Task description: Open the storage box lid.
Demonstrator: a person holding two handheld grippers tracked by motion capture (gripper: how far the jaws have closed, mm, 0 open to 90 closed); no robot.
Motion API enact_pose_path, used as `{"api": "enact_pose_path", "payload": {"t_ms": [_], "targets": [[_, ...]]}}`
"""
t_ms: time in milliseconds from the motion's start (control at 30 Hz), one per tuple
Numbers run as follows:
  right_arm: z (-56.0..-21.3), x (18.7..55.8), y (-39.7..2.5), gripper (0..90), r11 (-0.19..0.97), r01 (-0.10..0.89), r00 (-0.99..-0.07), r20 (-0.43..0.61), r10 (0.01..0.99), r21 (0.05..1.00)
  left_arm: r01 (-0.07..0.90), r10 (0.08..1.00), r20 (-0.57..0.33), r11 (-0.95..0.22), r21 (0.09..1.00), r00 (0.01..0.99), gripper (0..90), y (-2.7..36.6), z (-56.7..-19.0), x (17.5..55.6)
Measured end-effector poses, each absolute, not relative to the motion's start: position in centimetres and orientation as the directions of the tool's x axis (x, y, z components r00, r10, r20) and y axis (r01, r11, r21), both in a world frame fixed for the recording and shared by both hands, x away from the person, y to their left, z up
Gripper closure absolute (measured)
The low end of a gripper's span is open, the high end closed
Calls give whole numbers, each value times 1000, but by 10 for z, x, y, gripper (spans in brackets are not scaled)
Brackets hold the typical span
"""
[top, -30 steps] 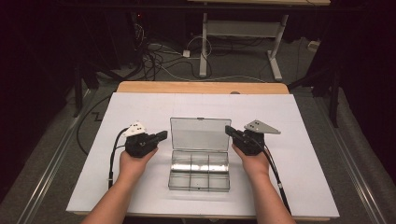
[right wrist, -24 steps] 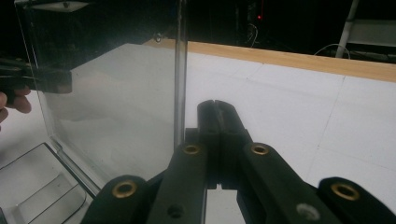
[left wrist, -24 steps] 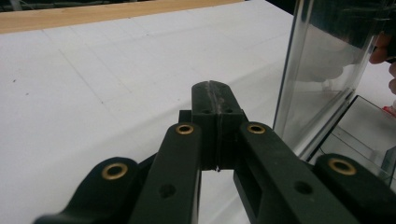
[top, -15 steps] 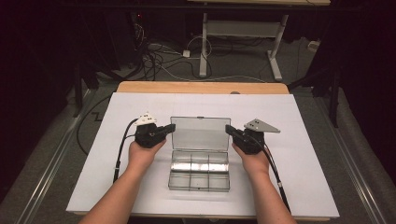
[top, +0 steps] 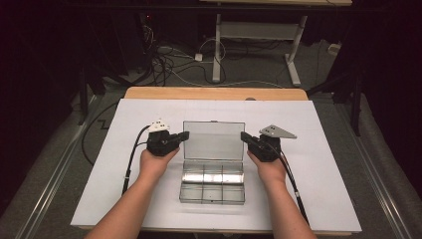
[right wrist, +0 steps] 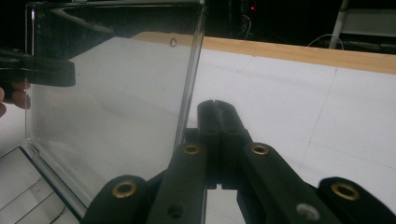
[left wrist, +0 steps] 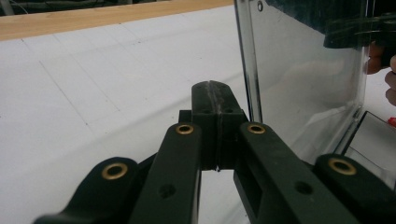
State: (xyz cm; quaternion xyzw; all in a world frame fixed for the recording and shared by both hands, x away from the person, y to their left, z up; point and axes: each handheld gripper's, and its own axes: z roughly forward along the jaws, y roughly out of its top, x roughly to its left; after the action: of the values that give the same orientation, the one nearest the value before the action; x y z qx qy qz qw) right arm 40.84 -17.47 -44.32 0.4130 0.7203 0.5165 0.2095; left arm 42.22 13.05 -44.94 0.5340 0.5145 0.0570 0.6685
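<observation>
A clear plastic compartment box [top: 213, 172] lies at the middle of the white table cover [top: 328, 199], with its transparent lid [top: 214, 141] standing open and near upright at the far side of the tray. The left gripper [top: 185, 136] has moved inward over the last second: it was apart from the lid's left edge and now sits just beside it, level with the upper part of the panel. The right gripper [top: 243, 136] has held its station at the lid's right edge throughout. In the left gripper view the jaws are pressed together with nothing between them, their tip just to the left of the lid edge [left wrist: 250, 79]. The right gripper view shows the same condition, with jaws together and empty and the lid edge [right wrist: 189, 88] just to their left. Whether either tip touches the plastic cannot be determined. The two grippers now flank the lid symmetrically. This placement suggests the lid is about to be pushed down toward the tray by both closed tips; neither gripper is set to grasp.
</observation>
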Motion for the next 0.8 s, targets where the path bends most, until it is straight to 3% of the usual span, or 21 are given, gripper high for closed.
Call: {"api": "enact_pose_path", "payload": {"t_ms": [800], "targets": [[-467, 431, -167, 900, 179, 517, -502, 128, 855, 837, 528, 685, -616, 383, 758, 389, 879, 126, -478, 440]]}}
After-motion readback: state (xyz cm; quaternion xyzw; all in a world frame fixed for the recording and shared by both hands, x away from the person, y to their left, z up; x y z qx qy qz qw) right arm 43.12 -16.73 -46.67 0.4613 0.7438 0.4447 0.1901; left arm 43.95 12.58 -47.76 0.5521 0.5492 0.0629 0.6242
